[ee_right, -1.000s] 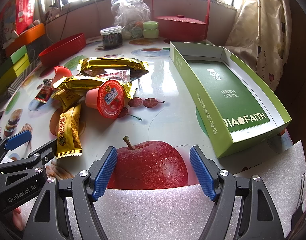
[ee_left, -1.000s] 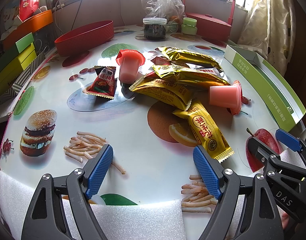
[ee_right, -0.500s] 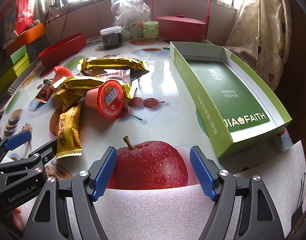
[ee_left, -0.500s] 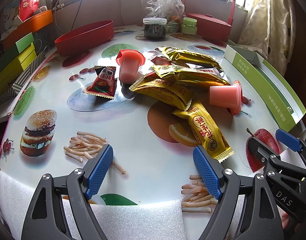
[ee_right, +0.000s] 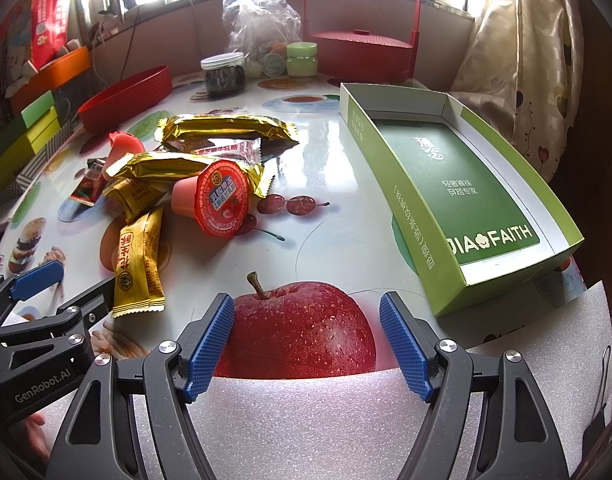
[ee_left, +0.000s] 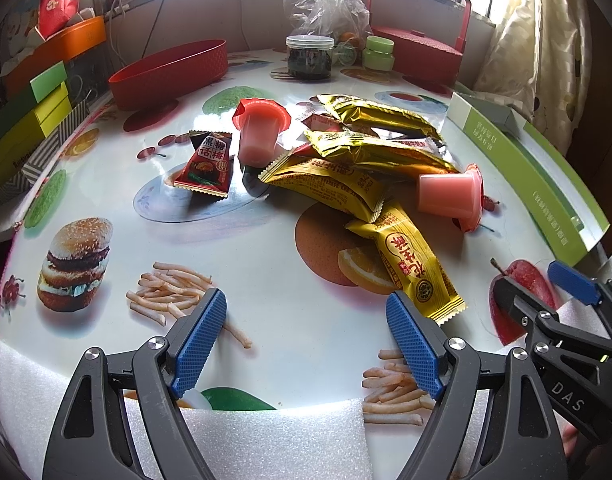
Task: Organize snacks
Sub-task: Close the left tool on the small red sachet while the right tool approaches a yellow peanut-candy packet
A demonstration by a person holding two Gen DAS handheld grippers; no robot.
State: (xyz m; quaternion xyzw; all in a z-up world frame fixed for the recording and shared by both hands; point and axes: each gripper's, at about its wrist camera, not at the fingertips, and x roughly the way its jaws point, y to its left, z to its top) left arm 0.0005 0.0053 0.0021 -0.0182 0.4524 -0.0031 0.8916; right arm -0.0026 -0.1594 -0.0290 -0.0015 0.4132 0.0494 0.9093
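Evidently nothing is gripped yet: the left tool (ee_left: 306, 332) and the right tool (ee_right: 306, 332) both hover at the near edge of the worktop (ee_left: 266, 264) with their blue pads spread wide and nothing between them. The snacks lie in a loose heap towards twelve o'clock of the left tool: a yellow bar packet (ee_left: 411, 262) nearest, at about one o'clock, with its far end tucked under a second yellow packet (ee_left: 329, 184); two gold foil packets (ee_left: 377, 148) beyond; a pink jelly cup lying on its side (ee_left: 449, 198) at two o'clock; another jelly cup standing upside down (ee_left: 260, 134); and a small red plum packet (ee_left: 206, 164) at eleven o'clock. The open green box (ee_right: 457, 184) sits at one o'clock of the right tool, well apart from the heap, and is probably the destination. A sensible start is the near yellow bar packet: close across its narrow width near the middle, lift it clear before travelling so the overlapping packet is not dragged, and lay it lengthwise in the box. The tipped cup may roll, so pinch its wall, not the lid.
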